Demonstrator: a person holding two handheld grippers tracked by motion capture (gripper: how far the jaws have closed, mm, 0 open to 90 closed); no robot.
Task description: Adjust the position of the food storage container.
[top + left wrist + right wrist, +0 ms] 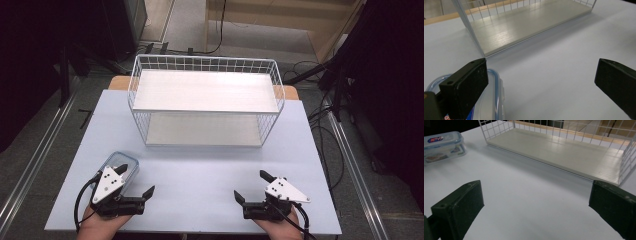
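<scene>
While both hands rest at the near edge of the table (200, 165), each gripper stands with its jaws spread wide and nothing between them. One clear plastic container (123, 165) lies on the table at the near left, just beside the left gripper (135, 179); in the high view one jaw of that gripper overlaps the container's lid, and whether it touches the lid cannot be told. The container is a shallow, rounded-corner box, see-through, with a blue-tinted rim around its lid; the right gripper view shows a printed label on top of the lid (435, 139) and more print on its side.

One white wire rack (205, 65) stands farther back on the table, well apart from both grippers. Its walls are a thin grid of white wire, and it carries two flat rectangular shelves: an upper shelf (205, 90) and a lower shelf (202, 129), both pale with a fine wood-grain texture.

Two grippers are in view, the right gripper (250, 185) at the near right over bare tabletop. Each has two black, blocky jaws with a matte surface and a grey three-cornered plate on top, with a black cable trailing off. The tabletop is one smooth, pale blue-white sheet with a matte finish.
</scene>
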